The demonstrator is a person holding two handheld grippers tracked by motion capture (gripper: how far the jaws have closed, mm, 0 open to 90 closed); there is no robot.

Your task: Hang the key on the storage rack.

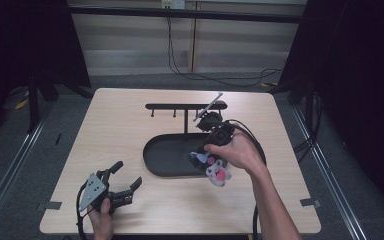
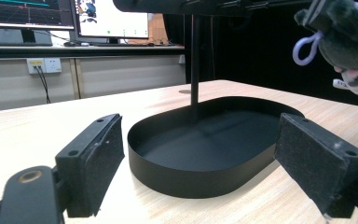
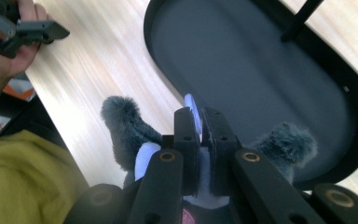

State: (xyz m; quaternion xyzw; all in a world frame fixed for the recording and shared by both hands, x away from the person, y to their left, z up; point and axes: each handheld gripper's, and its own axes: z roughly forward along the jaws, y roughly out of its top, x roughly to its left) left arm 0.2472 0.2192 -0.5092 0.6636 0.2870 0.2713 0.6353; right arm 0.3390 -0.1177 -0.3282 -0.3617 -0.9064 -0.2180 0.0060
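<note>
progress looks about midway, judged from how things lie. right claw (image 3: 199,122) is clamped narrow on the pale loop (image 3: 192,108) of a grey plush toy (image 1: 215,169), which hangs off the table, over the right end of the black oval tray (image 1: 155,155), near the table's middle right. the toy's furry ears spread to both sides of the jaws in the right gripper view. so the pick-up seems done; what is left is likely to carry the loop up to the black rack (image 1: 186,106) that rises from the tray's far rim and catch it on one of its small pegs. left claw (image 1: 122,176) sits wide, holding nothing, near the table's front left corner, pointed at the tray.
</note>
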